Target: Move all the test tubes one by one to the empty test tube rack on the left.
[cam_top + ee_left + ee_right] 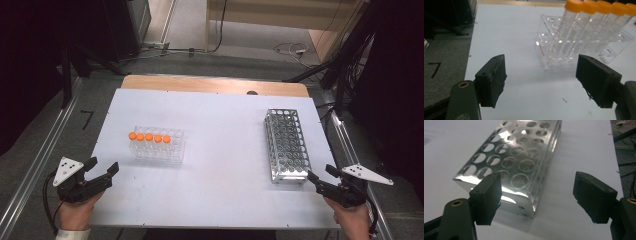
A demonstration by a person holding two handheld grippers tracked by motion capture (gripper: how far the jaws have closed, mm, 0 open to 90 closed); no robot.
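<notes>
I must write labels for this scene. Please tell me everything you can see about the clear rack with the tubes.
The clear rack looks like transparent plastic, with tiers of round holes. It stands flat on the white table, left of centre. Five clear tubes with orange caps stand upright in one row along its far side; its other holes look empty. Nothing else touches it.

A clear plastic rack stood on the left half of the white desk, carrying five clear tubes with orange caps upright in one row along its far side. In the left gripper view the tubes leaned slightly in their holes, and the nearer holes held nothing. On the right half lay a shiny metal rack with rows of round holes, its long side running away from the person, all visible holes vacant.
</notes>
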